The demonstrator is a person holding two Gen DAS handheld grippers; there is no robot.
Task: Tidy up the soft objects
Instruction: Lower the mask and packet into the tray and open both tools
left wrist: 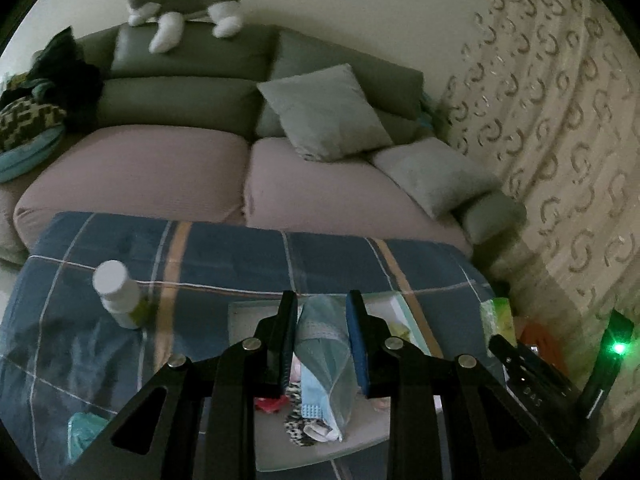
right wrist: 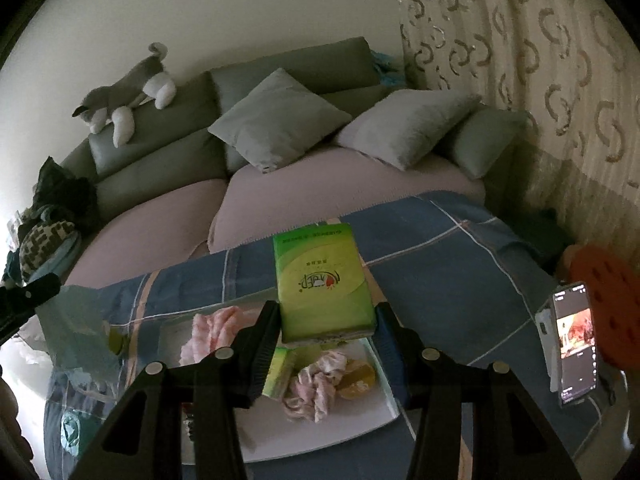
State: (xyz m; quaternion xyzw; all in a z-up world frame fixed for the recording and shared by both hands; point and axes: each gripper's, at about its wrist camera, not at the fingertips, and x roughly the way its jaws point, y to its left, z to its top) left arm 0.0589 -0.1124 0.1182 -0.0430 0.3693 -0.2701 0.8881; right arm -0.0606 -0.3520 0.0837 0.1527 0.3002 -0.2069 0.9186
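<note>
Soft things are gathering on the pale tray that sits on the blue checked cloth covering the desk. Already lying in it are a pink cloth, a crumpled pink rag and, at its near end, a leopard-print scrap. The left claw is clamped on a bundle of face masks, which hangs over the tray toward six o'clock. The right claw grips a green tissue pack by its near end, the pack sticking out toward twelve o'clock above the tray's far edge. A second small green pack lies in the tray below it.

Both items look mid-carry, so the step in hand is bringing them to the tray. Next, each should be lowered onto a bare patch of tray, the pack laid flat beside the smaller one, before the claws let go. A white bottle stands at ten o'clock and a phone at three; both need to be kept clear of.
</note>
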